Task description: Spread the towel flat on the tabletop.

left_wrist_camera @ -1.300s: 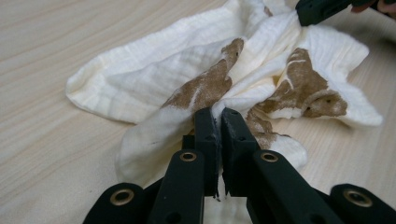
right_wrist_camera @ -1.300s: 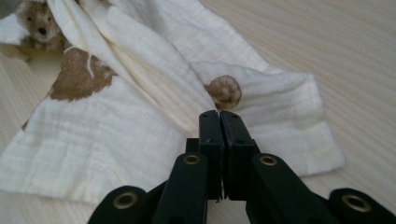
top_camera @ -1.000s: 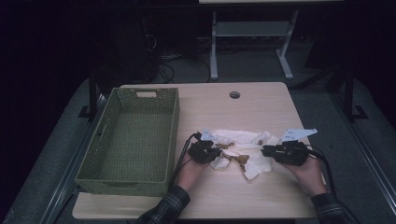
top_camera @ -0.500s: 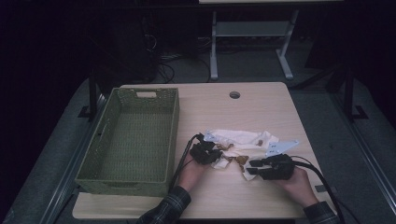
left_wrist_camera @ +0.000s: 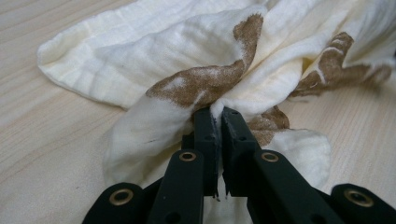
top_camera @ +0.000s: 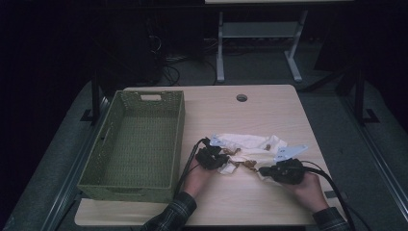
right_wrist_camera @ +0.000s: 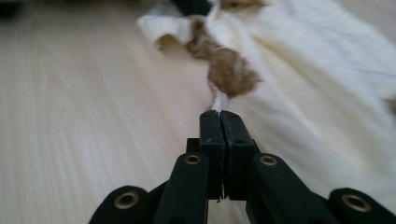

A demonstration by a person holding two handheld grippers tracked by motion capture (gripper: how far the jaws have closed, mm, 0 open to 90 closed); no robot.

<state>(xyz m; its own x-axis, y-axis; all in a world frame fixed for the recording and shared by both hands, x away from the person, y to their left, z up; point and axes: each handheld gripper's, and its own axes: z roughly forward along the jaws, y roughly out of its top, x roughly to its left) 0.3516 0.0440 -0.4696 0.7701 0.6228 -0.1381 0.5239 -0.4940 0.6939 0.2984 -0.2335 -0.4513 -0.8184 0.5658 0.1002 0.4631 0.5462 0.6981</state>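
A green woven basket (top_camera: 134, 144) stands at the left end of the worktop (top_camera: 250, 110), and everything else lies to its right. Just right of the basket, the left claw (top_camera: 215, 158) pinches a fold of the cream cloth (top_camera: 250, 144), jaws pressed together on it. The cloth lies crumpled well right of the basket, its long axis running across the worktop away from the basket. Farthest from the basket, the right claw (top_camera: 269, 171) grips the cloth's near edge, jaws likewise clamped on a thin pinch.

The left gripper view shows brown patches (left_wrist_camera: 205, 81) printed on the cloth's crinkled weave, which the high view renders only as small dark specks. The right gripper view shows the cloth twisted into a narrow rope ahead of its jaws. No readable writing appears.
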